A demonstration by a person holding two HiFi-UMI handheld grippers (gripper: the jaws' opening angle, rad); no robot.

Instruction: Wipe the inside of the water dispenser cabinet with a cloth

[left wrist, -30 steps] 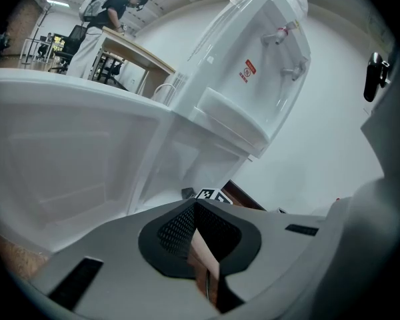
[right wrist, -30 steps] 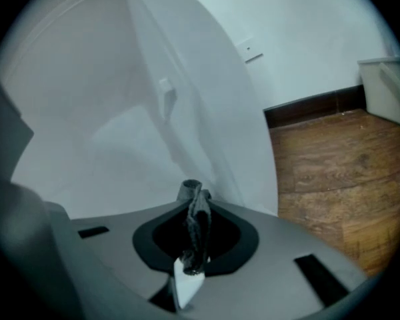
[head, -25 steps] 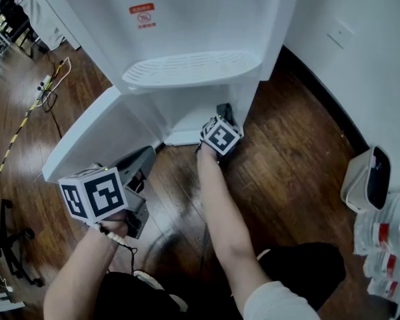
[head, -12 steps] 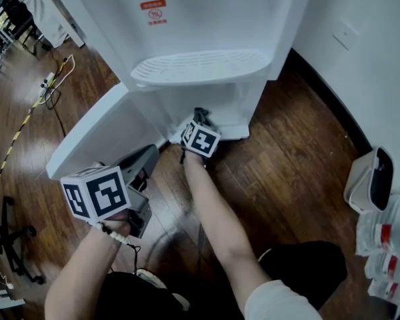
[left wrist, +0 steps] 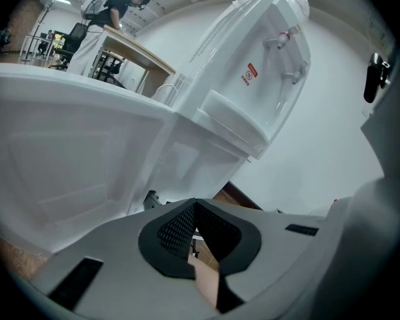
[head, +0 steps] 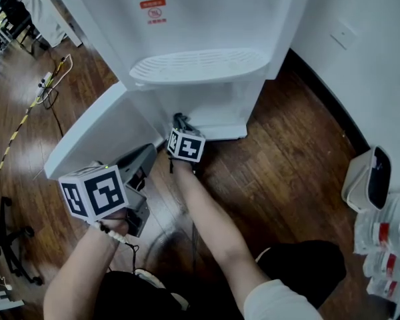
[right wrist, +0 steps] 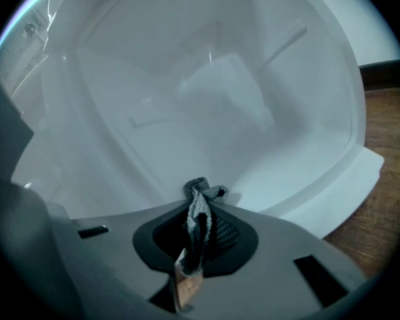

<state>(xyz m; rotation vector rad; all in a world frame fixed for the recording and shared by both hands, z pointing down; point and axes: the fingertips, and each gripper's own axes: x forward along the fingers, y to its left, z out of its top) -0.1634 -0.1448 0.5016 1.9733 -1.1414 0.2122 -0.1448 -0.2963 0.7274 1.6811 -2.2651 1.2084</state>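
Down low, the white plastic water dispenser (head: 207, 19) stands on the dark wooden plank floor (head: 287, 145) against a white wall (head: 360, 45). It has a red warning label (head: 153, 12) on its front and a slotted white drip tray (head: 197, 65) above the open lower cabinet (head: 210, 105). The flat white cabinet door (head: 100, 132) is swung wide to the left. The right tool (head: 181, 121) reaches into the cabinet opening near its front left corner, on the door side. The right gripper view shows its jaws clamped on a crumpled grey cloth (right wrist: 201, 195), which runs up between the black pads and bunches just past their tips. That bunch sits just inside the cabinet's front edge, over the smooth white cabinet floor; whether it presses on the plastic cannot be told. The left tool (head: 149, 153) hangs low over the floor just beside the bottom edge of the open door, apart from the cabinet. In the left gripper view its jaws meet at the tips with nothing between them, and the door's inner face fills the left of that view. A white lidded bin (head: 363, 179) and clear bottles with red labels (head: 383, 235) sit on the floor by the wall at the right, and a yellow cable (head: 13, 139) trails across the floor at the far left.
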